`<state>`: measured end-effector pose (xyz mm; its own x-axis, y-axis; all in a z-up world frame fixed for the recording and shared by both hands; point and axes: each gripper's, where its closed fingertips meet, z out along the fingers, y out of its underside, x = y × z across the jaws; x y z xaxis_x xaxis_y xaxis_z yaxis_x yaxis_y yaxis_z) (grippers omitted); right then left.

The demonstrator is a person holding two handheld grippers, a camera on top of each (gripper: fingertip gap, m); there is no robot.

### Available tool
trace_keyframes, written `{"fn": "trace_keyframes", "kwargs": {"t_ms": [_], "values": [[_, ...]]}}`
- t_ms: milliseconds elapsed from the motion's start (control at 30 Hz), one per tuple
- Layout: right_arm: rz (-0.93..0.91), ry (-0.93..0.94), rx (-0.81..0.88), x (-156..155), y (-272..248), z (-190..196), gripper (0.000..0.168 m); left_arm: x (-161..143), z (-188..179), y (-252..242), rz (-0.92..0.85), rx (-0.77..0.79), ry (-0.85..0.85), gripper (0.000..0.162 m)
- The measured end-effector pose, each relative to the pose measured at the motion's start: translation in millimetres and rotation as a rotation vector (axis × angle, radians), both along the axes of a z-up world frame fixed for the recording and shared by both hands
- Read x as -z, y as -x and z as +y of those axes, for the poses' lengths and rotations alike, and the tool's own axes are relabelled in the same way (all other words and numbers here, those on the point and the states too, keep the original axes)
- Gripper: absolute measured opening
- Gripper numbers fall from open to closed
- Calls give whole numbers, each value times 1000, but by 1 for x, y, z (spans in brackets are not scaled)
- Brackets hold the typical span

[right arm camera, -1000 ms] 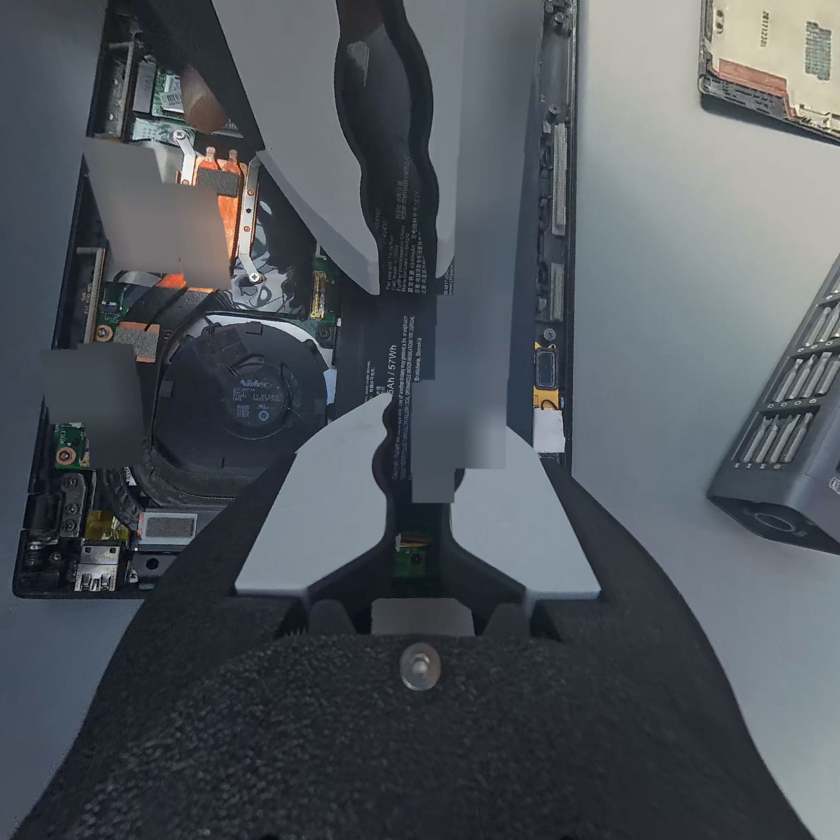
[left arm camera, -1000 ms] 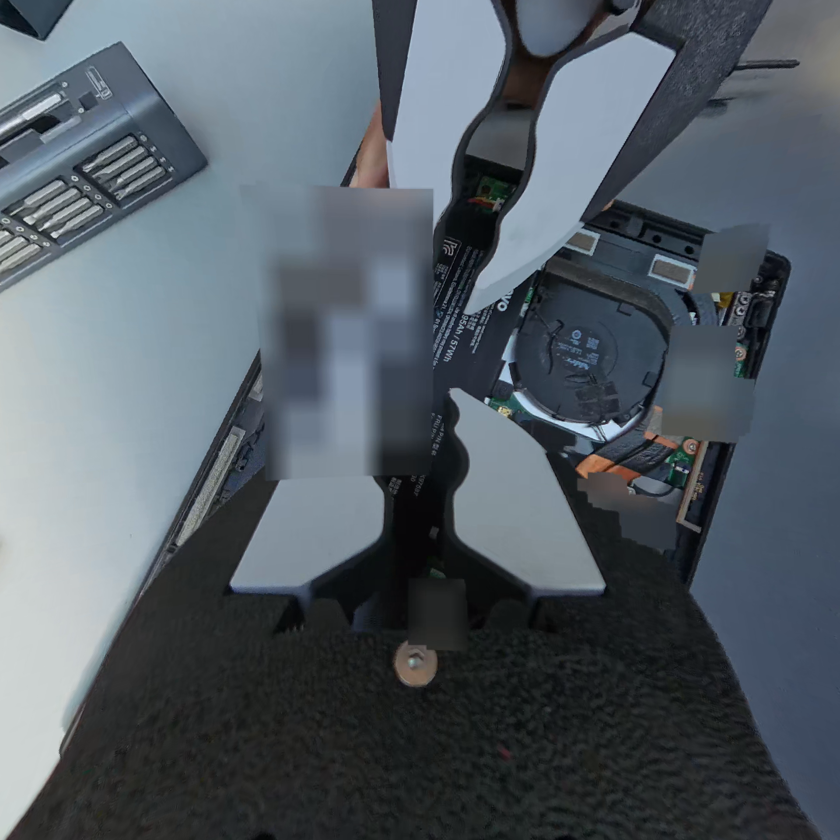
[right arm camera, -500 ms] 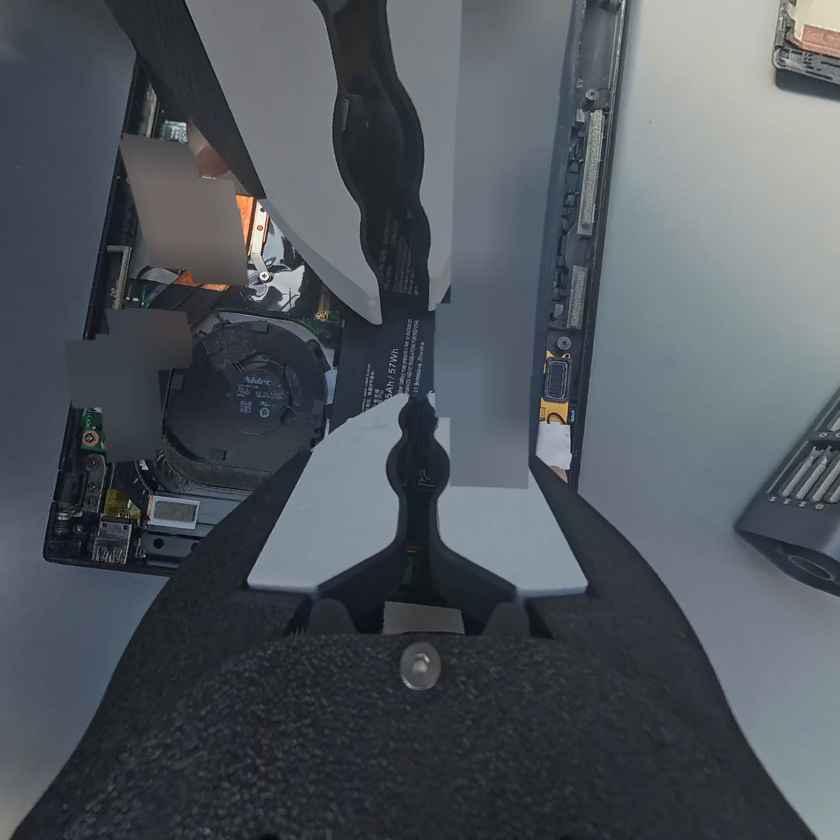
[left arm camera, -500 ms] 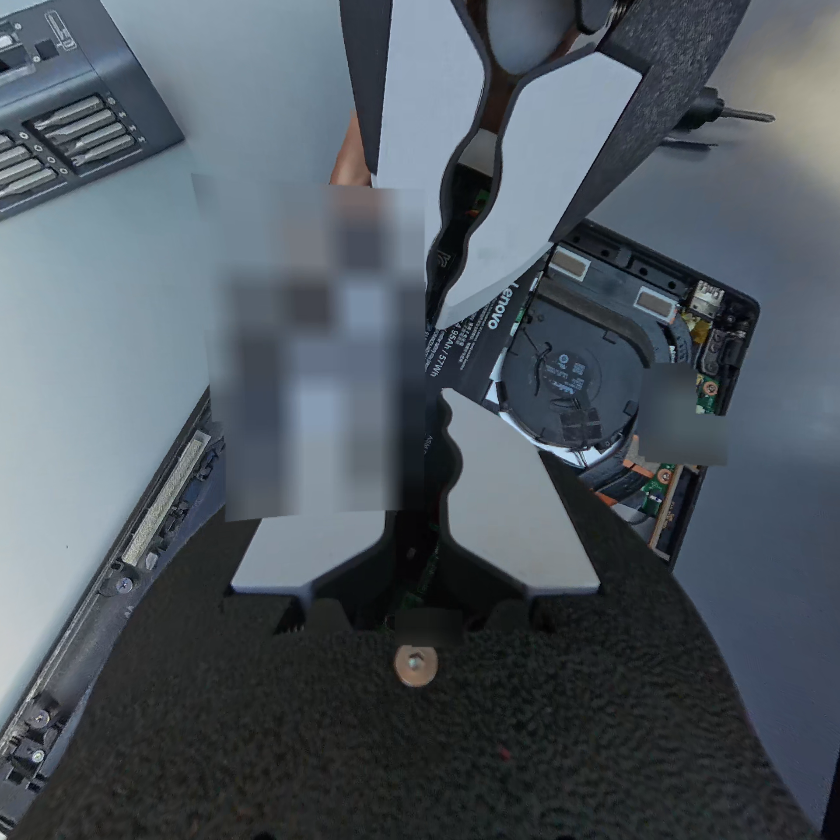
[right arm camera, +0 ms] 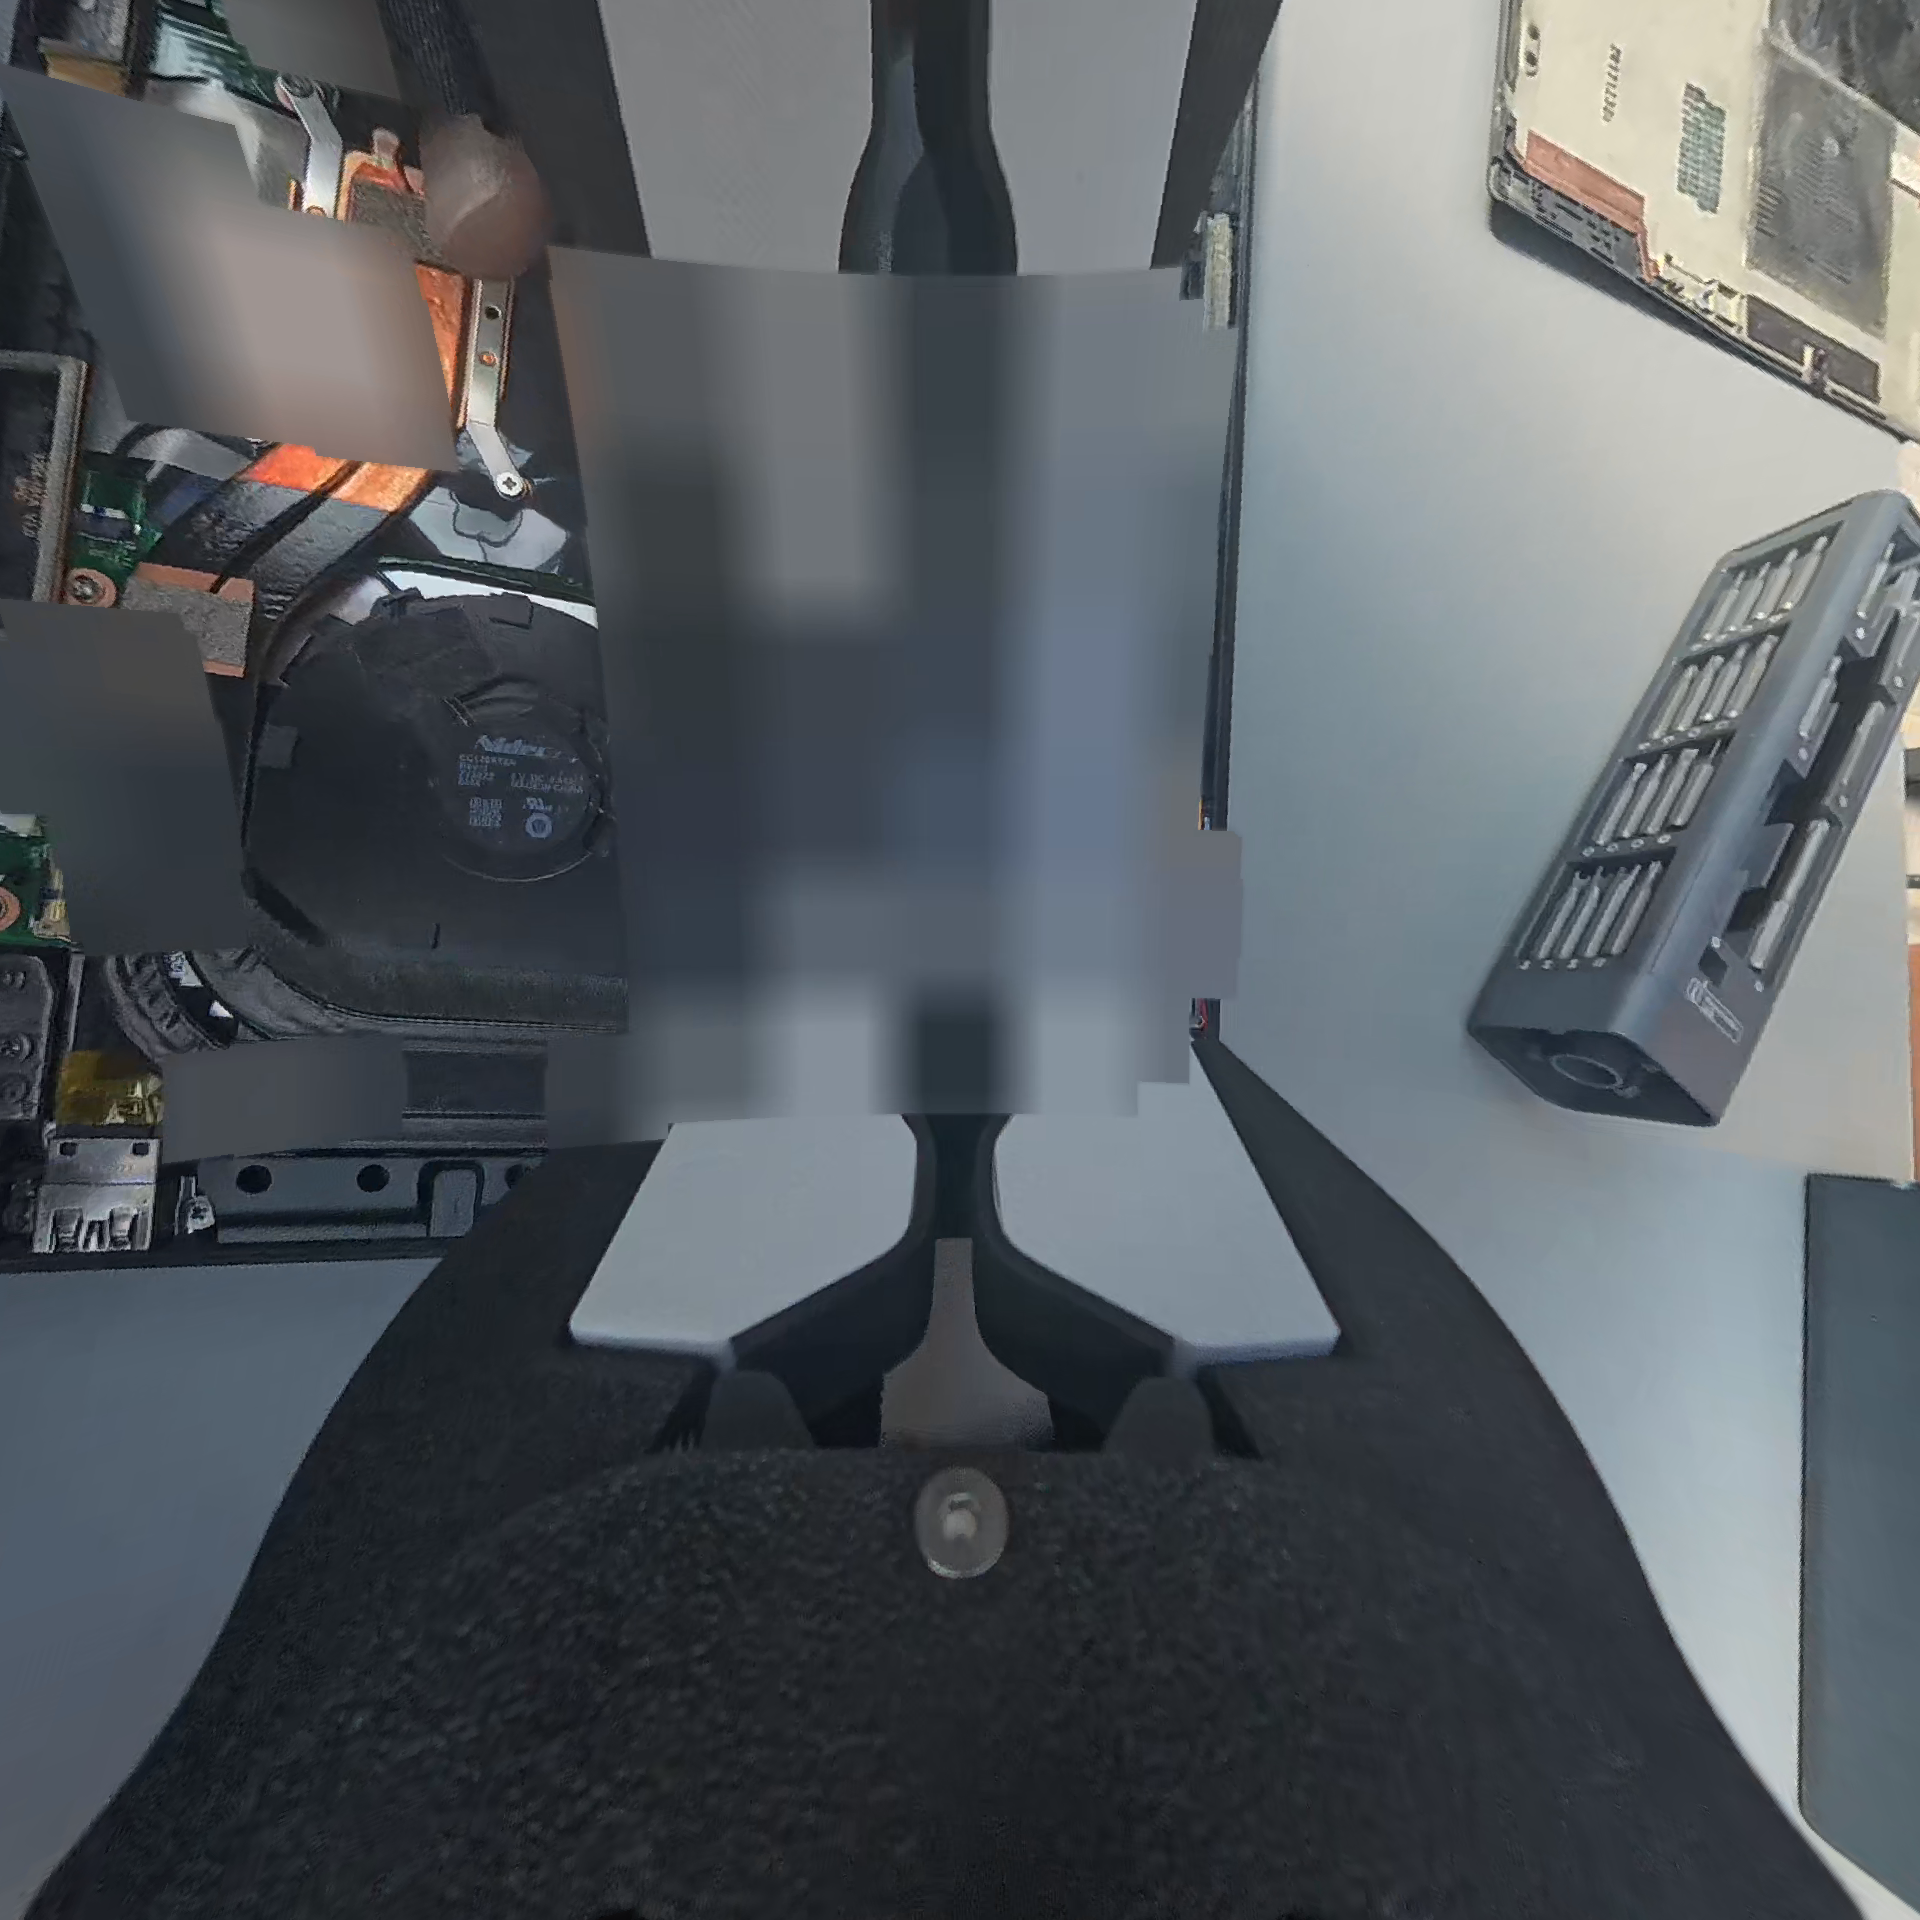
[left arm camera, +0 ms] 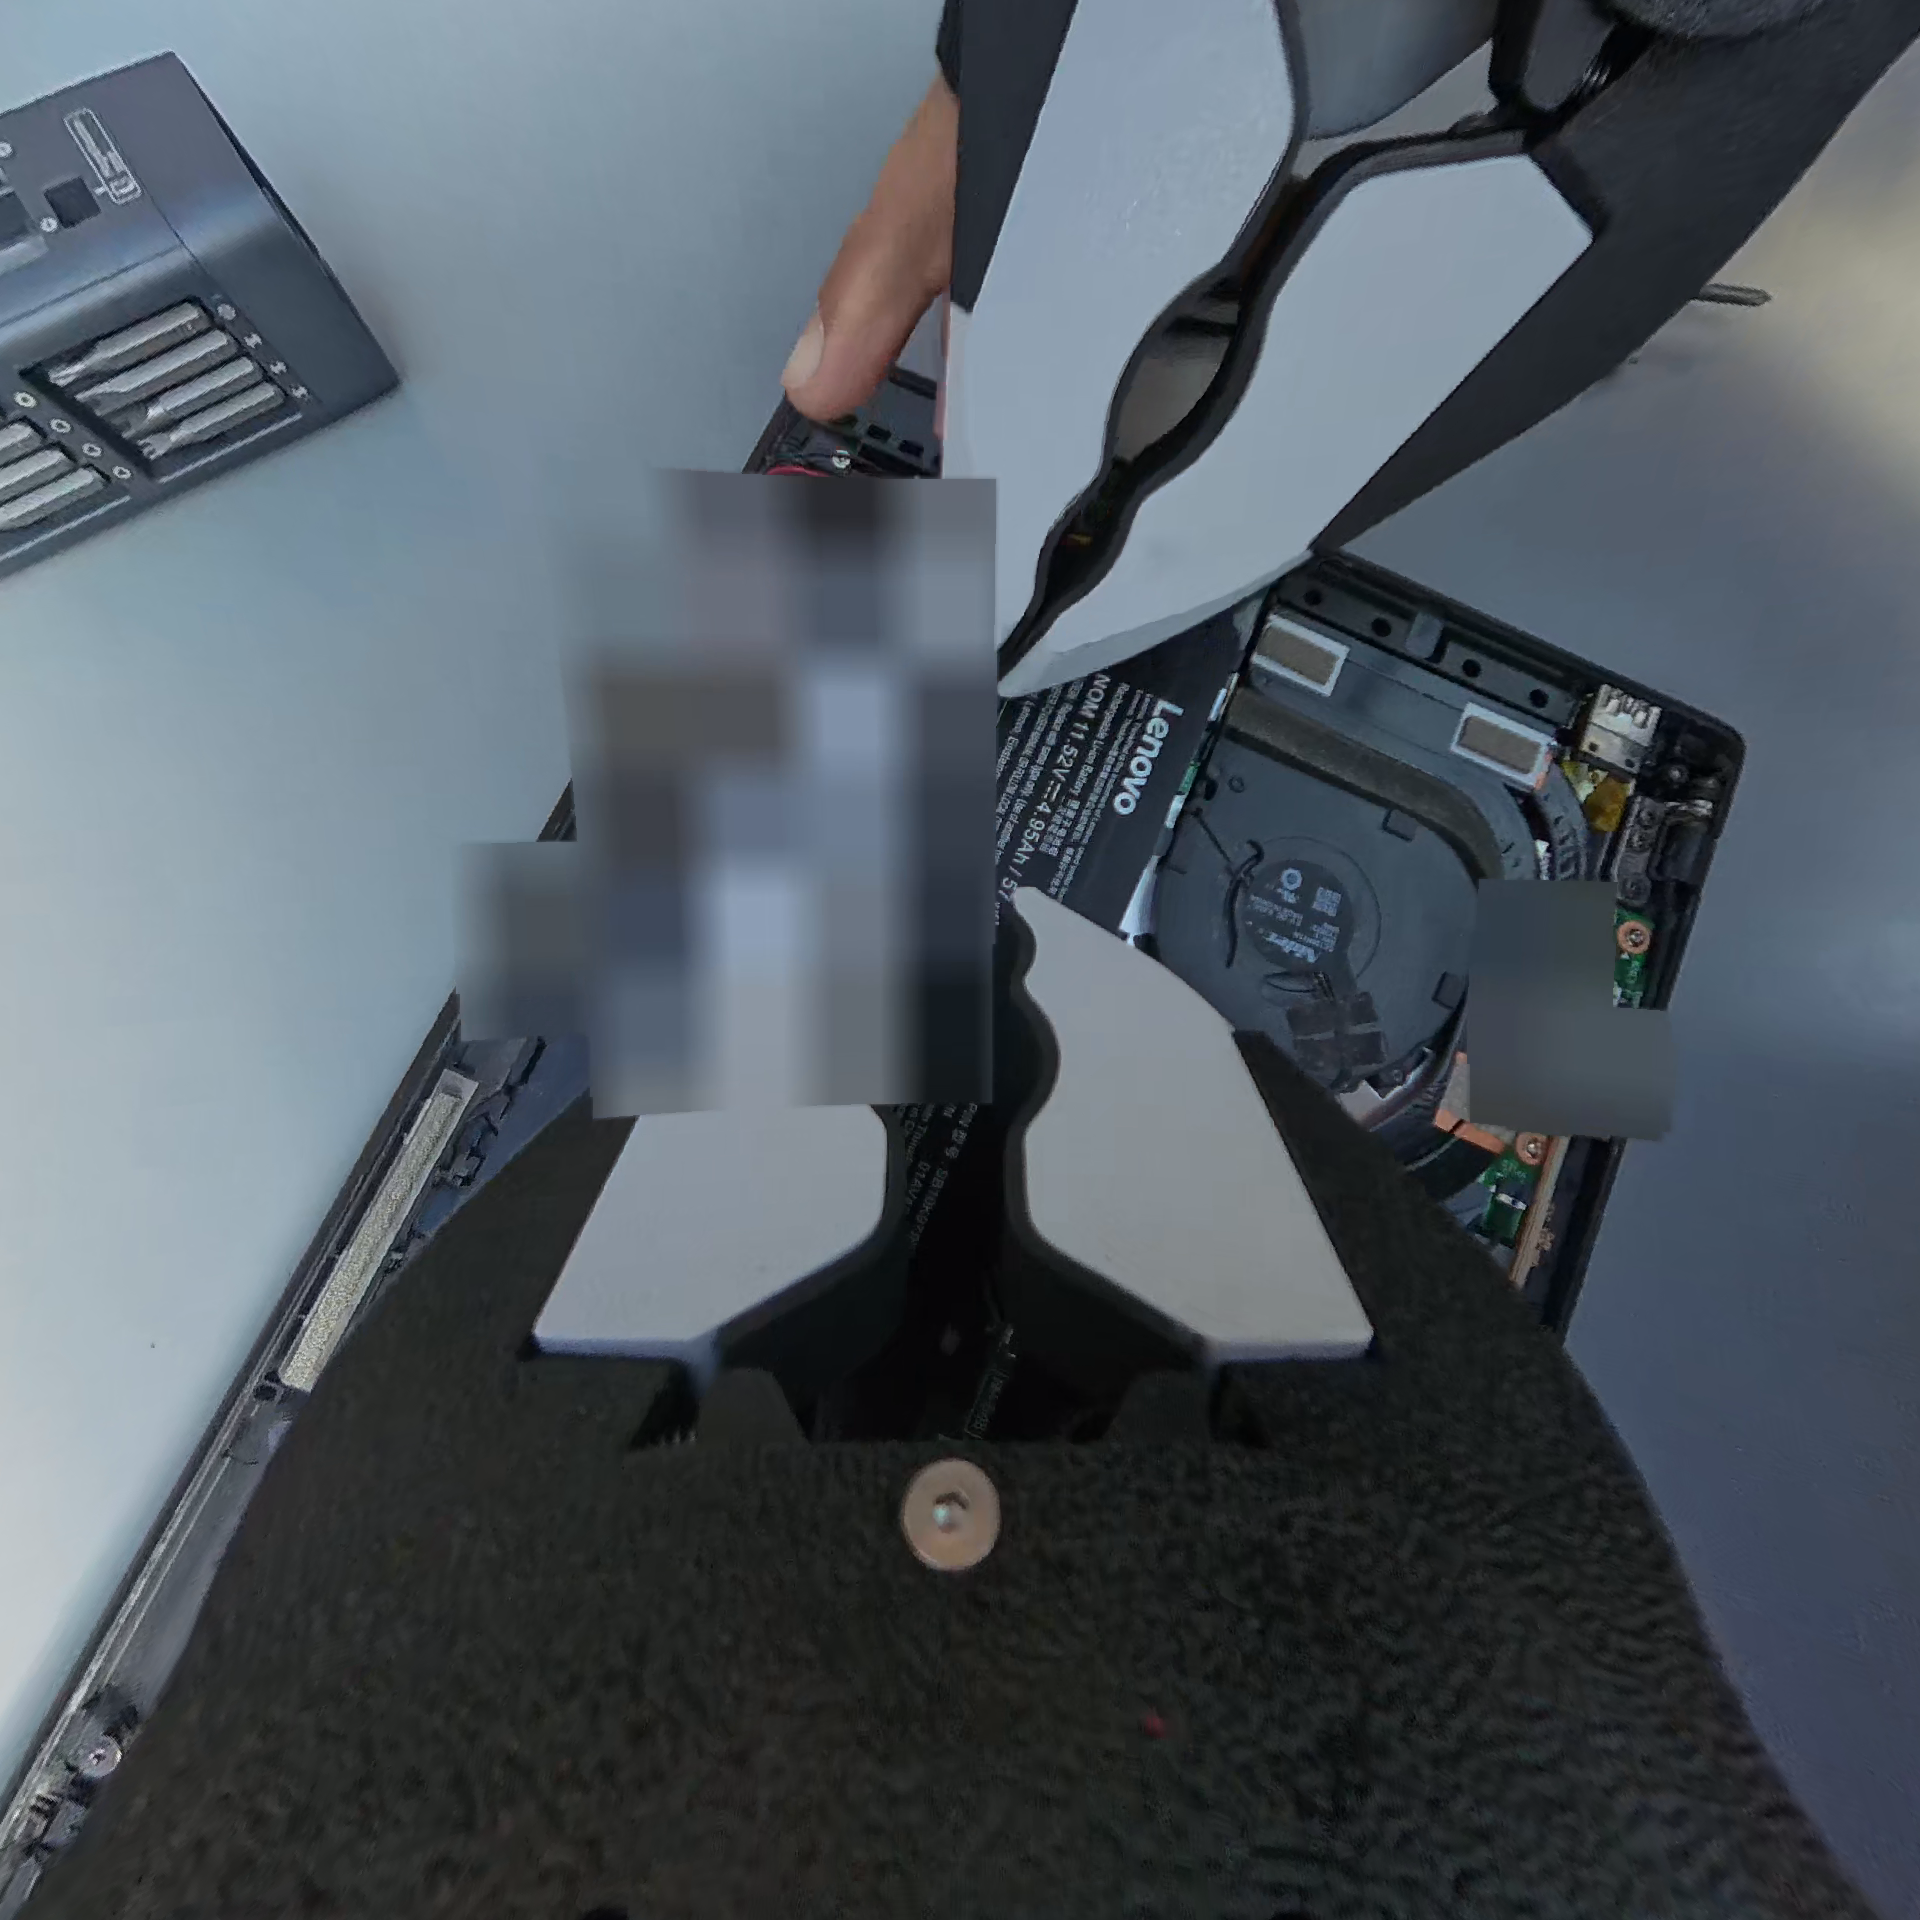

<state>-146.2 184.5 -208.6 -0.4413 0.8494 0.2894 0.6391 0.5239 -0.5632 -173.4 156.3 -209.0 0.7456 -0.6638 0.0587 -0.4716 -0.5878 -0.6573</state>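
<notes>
An opened laptop (left arm camera: 1621, 1226) lies on a grey table, showing its long black battery (left arm camera: 1101, 790) and round fan (left arm camera: 1309, 914). My left gripper (left arm camera: 1003, 904) is over the battery's middle with its jaws nearly together; a blur patch hides its left tip. My right gripper (left arm camera: 1023, 660) comes in from the far side, jaws together and tips down on the battery. In the right wrist view its gap is a thin slit and a blur patch hides the tips (right arm camera: 961, 914). I cannot tell if either one pinches anything. A person's finger (left arm camera: 862, 312) touches the battery's far end.
A grey case of screwdriver bits (left arm camera: 156, 384) lies beside the laptop and also shows in the right wrist view (right arm camera: 1714, 810). The removed bottom cover (right arm camera: 1714, 156) lies at the far right. A dark flat object (right arm camera: 1860, 1558) is at the right edge. A screwdriver tip (left arm camera: 1725, 296) lies beyond the laptop. Across from one pair of fingers to the other is roughly 5 centimetres.
My right gripper has come closer to the laptop and drawn back toward its near edge, and its jaw gap has narrowed. The left gripper has shifted slightly. A finger now shows at the battery's end.
</notes>
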Motion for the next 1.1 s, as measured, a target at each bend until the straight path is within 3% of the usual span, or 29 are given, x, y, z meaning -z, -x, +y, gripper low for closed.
{"fn": "trace_keyframes", "kwargs": {"t_ms": [267, 567, 1100], "values": [[98, -61, 193, -10, -36, 31, 0, -3, 2, -13, -60, 20, 25, 12], [146, -103, 137, -2, -32, 22, 0, -5, 11, -34, -107, 48, 77, 0], [55, -139, 72, 5, -29, 22, 0, -2, 17, -33, -126, 45, 114, 0]]}}
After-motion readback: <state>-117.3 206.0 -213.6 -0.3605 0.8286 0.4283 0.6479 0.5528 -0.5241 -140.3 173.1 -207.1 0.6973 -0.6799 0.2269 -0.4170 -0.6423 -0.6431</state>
